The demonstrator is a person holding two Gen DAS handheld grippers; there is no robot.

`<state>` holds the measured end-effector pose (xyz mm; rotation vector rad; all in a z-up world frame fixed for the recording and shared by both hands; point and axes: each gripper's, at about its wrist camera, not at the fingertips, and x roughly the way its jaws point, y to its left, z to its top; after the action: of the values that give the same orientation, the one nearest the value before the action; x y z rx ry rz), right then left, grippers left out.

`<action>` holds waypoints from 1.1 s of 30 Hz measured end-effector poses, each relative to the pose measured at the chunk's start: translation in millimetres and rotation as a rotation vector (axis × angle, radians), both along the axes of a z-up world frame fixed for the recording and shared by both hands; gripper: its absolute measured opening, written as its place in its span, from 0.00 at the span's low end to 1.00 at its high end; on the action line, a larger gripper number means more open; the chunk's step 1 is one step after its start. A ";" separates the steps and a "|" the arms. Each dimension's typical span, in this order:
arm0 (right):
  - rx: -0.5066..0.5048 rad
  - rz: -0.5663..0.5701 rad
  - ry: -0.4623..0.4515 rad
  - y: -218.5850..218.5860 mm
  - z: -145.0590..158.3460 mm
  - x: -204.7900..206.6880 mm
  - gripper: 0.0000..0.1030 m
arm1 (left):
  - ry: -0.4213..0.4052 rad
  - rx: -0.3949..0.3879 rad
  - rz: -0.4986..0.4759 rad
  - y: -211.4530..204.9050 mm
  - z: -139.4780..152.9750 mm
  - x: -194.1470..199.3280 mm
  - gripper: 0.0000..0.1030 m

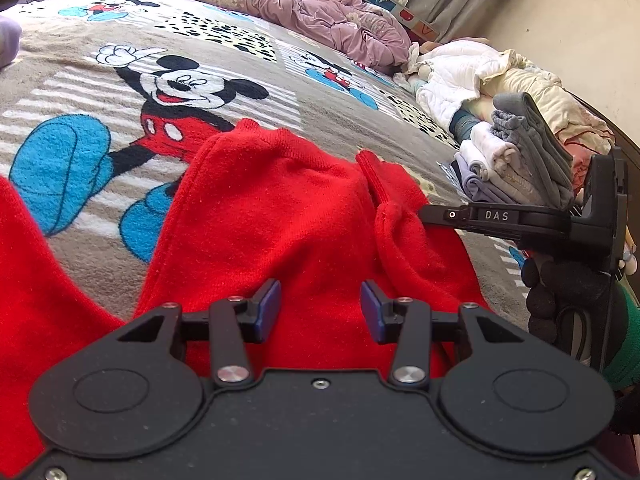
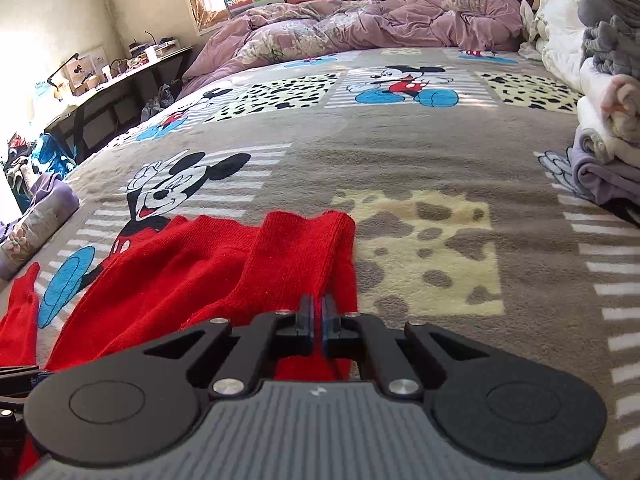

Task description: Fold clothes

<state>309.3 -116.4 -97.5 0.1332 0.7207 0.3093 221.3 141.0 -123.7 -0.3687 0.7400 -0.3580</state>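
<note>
A red knit sweater (image 1: 280,208) lies partly folded on the Mickey Mouse blanket (image 1: 120,80) covering the bed. My left gripper (image 1: 320,308) is open, its blue pads just above the sweater's body, holding nothing. My right gripper (image 2: 319,312) is shut on the sweater's right-hand fold (image 2: 304,248), a sleeve-like tube of red knit. In the left wrist view the right gripper (image 1: 428,213) comes in from the right, its fingers pinching the sweater's right edge. The sweater (image 2: 168,280) spreads to the left in the right wrist view.
A stack of folded clothes (image 1: 516,156) with a grey item on top stands at the right of the bed, also in the right wrist view (image 2: 608,120). A crumpled lilac duvet (image 2: 360,24) lies at the head. A cluttered desk (image 2: 100,76) stands left of the bed.
</note>
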 end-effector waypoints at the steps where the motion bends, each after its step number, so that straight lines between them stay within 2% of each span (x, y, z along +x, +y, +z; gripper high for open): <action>1: -0.007 -0.006 -0.023 -0.5 4.4 -4.3 0.05 | -0.001 0.002 0.001 -0.1 0.4 -0.3 0.42; 5: 0.002 -0.083 -0.103 -26.8 27.3 -25.3 0.05 | -0.005 0.014 0.003 -0.7 2.1 -1.7 0.42; 10: 0.064 -0.270 -0.135 -99.0 39.0 -60.7 0.05 | -0.009 0.033 0.005 -0.5 3.5 -4.9 0.42; 14: 0.133 -0.452 -0.107 -163.4 22.8 -102.7 0.05 | -0.013 0.049 0.002 -1.7 3.0 -8.3 0.42; 19: 0.194 -0.618 -0.037 -217.1 -14.0 -142.8 0.06 | -0.021 0.083 -0.001 -6.7 3.0 -11.3 0.42; 24: 0.205 -0.651 -0.007 -222.8 -39.6 -150.9 0.05 | -0.025 0.112 0.004 -11.3 7.2 -16.4 0.42; 27: 0.251 -0.640 -0.021 -223.1 -45.6 -148.6 0.06 | -0.057 0.151 -0.007 -20.7 15.9 -25.1 0.42; 29: 0.275 -0.636 -0.037 -224.6 -43.6 -154.6 0.10 | -0.090 0.167 -0.043 -34.3 24.3 -34.8 0.42; 33: 0.297 -0.652 -0.057 -228.0 -45.2 -162.5 0.11 | -0.141 0.163 -0.169 -77.4 34.0 -57.9 0.42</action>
<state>146.8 -344.4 -142.7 0.6230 0.5363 -0.2065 163.4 63.6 -89.6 -0.1260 0.6580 -0.4747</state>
